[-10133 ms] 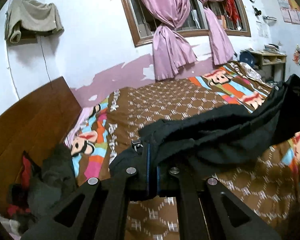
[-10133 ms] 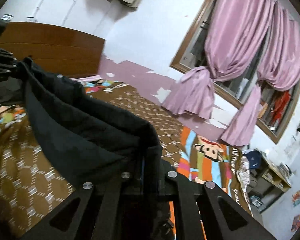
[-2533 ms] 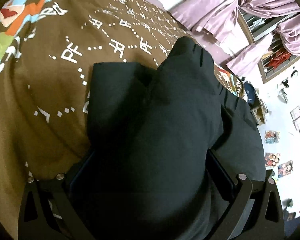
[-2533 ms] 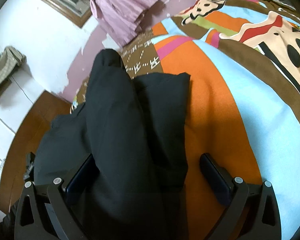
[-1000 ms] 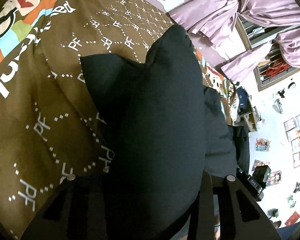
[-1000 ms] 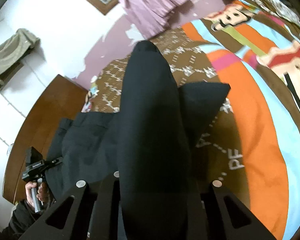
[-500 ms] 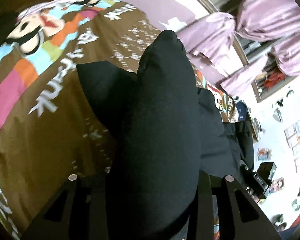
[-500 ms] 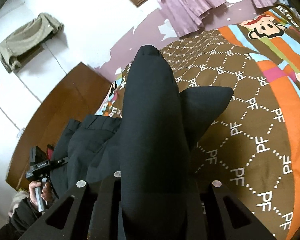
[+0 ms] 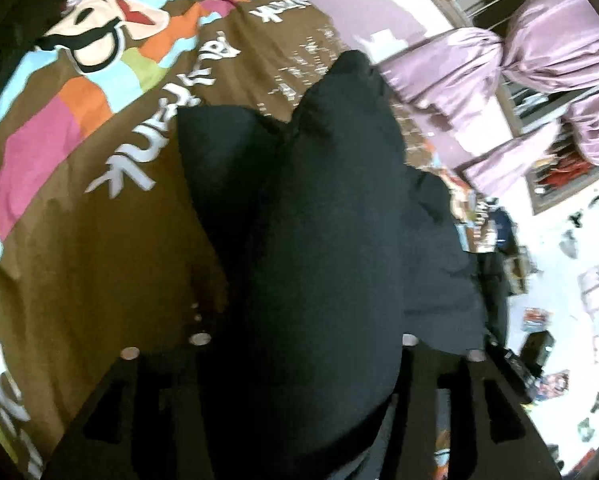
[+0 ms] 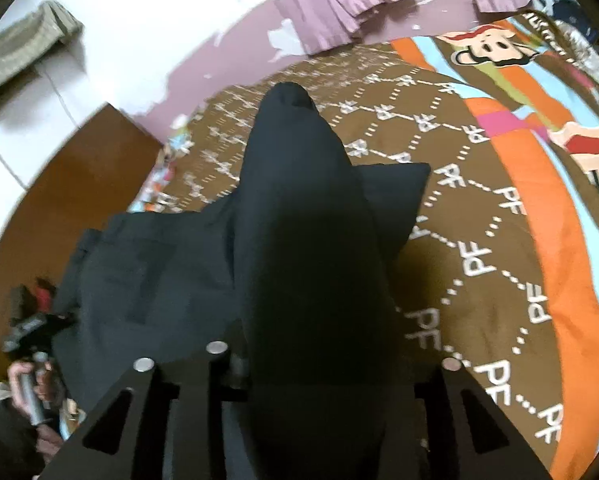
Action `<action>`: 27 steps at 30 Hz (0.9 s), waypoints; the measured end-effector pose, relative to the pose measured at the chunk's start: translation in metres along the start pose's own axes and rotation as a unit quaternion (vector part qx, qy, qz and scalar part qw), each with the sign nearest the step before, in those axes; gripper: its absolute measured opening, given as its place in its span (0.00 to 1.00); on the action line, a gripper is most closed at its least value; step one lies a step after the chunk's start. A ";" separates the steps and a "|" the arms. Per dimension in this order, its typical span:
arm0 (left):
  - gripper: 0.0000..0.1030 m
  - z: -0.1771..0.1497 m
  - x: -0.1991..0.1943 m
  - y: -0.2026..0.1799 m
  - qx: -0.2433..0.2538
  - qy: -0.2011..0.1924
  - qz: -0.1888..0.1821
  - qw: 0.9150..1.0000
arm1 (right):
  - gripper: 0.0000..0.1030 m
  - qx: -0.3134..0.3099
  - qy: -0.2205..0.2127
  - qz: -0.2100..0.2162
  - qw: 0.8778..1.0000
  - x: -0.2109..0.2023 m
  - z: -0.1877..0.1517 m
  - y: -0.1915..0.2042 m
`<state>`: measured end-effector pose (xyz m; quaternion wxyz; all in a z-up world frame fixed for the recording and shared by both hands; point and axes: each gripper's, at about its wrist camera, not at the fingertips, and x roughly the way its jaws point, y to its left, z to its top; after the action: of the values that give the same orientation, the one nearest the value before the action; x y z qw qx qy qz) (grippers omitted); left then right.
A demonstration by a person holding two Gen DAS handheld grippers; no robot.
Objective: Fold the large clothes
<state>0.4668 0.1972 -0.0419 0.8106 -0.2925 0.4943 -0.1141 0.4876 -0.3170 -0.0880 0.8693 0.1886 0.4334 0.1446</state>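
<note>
A: Where is the garment now?

B: The black garment [image 9: 323,240] lies on the bed [image 9: 99,220], a thick fold of it between the jaws of both my tools.

A: What changed?

B: My left hand-held gripper [image 9: 299,344] and right hand-held gripper [image 10: 331,360] have just been opening. I cannot tell if the pads press the cloth. I think I am releasing this fold
</note>
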 end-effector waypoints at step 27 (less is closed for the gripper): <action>0.97 -0.065 -0.069 -0.082 0.109 -0.157 0.184 0.964 | 0.96 -0.077 -0.134 -0.069 0.986 -0.094 -0.030 0.083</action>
<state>0.3852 0.1401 0.0351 0.9119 -0.1210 0.3910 0.0314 0.4012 -0.2768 -0.0011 0.9395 0.1081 0.3122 0.0908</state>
